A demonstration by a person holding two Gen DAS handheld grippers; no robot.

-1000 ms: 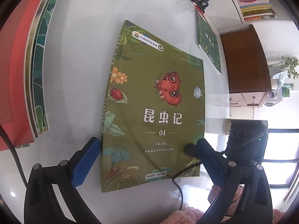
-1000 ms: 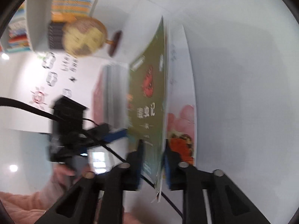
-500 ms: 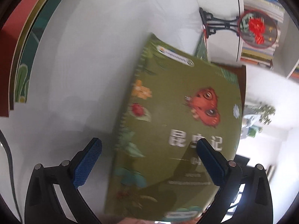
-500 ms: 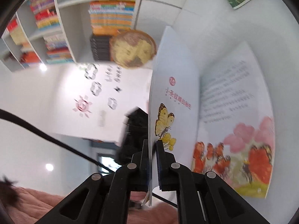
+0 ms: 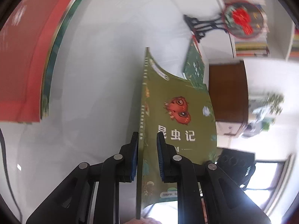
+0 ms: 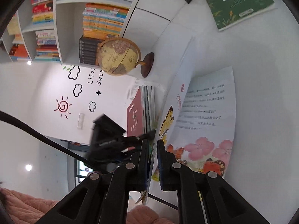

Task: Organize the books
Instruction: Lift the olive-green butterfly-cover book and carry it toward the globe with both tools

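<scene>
An olive-green insect book with a red moth on its cover is lifted off the white table. My left gripper has its jaws closed down around the book's spine edge. My right gripper is shut on the opposite edge of the same book, with the cover and some pages between its pads. From there the book hangs open, showing a butterfly page and a text page with pink flowers. A stack of books with a red cover lies at the left; it also shows in the right wrist view.
A second green book lies farther back on the table, next to a black stand holding a red round ornament. A globe stands near white shelves full of books. A brown cabinet stands beyond the table edge.
The left gripper was wide open around the flat book; it has now closed on the spine edge. The right gripper has raised the book, which has fallen open.
</scene>
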